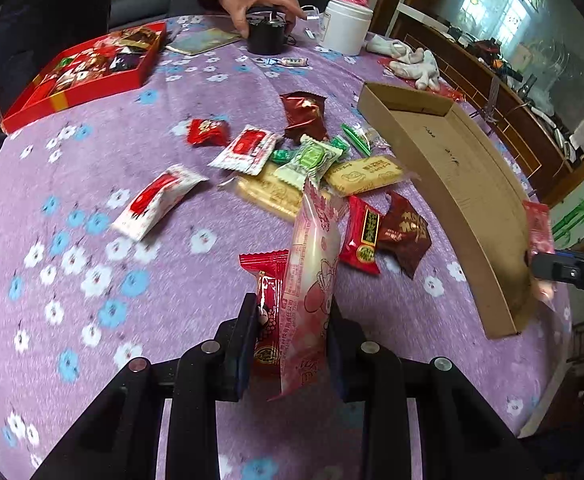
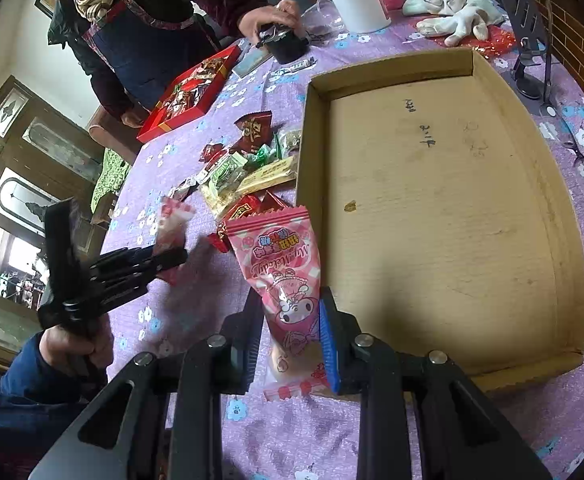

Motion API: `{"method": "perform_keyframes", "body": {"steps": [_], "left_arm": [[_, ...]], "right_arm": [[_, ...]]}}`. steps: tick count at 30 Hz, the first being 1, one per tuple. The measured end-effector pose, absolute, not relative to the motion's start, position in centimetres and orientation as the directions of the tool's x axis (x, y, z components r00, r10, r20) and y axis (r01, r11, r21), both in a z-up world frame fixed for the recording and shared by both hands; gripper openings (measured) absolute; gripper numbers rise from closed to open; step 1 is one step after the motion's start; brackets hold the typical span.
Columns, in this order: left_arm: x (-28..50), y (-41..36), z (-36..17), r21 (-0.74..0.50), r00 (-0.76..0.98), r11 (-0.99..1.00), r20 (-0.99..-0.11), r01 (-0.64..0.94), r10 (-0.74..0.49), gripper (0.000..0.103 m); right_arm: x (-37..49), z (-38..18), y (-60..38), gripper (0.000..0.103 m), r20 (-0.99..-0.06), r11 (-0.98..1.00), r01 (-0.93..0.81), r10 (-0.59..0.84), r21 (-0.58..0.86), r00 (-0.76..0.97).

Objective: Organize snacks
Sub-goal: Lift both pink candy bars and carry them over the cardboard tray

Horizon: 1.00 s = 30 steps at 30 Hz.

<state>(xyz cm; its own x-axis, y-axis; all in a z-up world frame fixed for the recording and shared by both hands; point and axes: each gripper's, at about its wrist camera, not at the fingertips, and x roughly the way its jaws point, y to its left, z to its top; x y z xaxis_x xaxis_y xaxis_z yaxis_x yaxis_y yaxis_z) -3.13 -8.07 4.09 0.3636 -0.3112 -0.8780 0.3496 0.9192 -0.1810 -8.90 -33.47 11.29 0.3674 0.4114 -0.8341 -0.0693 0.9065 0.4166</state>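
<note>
My left gripper (image 1: 292, 320) is shut on a long pink snack packet (image 1: 311, 264), held upright above the purple cloth; it shows blurred from the right wrist view (image 2: 172, 220). My right gripper (image 2: 292, 328) is shut on a pink cartoon snack packet (image 2: 284, 264) at the near left corner of the empty cardboard tray (image 2: 563, 240); it also shows in the left wrist view (image 1: 537, 232). A pile of loose snacks (image 1: 311, 160) lies on the cloth left of the tray (image 1: 463, 216). A flat red packet (image 1: 266, 280) lies under my left gripper.
A red gift box (image 1: 80, 76) of sweets sits at the far left. Another person's hand (image 1: 260, 0) holds a black cup (image 1: 266, 36). A white jar (image 1: 343, 24), white gloves (image 1: 415, 60) and a phone stand (image 2: 527, 40) are at the far side.
</note>
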Motion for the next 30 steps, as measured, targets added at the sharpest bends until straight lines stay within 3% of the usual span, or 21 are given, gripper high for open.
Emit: {"method": "perform_keyframes", "body": {"steps": [20,25,30], "left_arm": [[-3.1,-7.8,4.0,-0.099,0.388,0.938,-0.892,0.332,-0.232,0.034],[-3.0,-8.6,4.6,-0.06,0.405,0.93,-0.889,0.363,-0.216,0.052],[-2.4,-9.3,4.1,-0.043,0.403,0.926,-0.892,0.374,-0.205,0.052]], "right_arm": [[-9.0,11.1,-32.8,0.026,-0.836,0.906,-0.085,0.417,0.415,0.356],[-9.0,10.9,-33.0,0.026,-0.838,0.906,-0.081,0.415,0.415,0.353],[-9.0,10.9,-33.1,0.026,-0.839,0.906,-0.076,0.414,0.415,0.353]]}}
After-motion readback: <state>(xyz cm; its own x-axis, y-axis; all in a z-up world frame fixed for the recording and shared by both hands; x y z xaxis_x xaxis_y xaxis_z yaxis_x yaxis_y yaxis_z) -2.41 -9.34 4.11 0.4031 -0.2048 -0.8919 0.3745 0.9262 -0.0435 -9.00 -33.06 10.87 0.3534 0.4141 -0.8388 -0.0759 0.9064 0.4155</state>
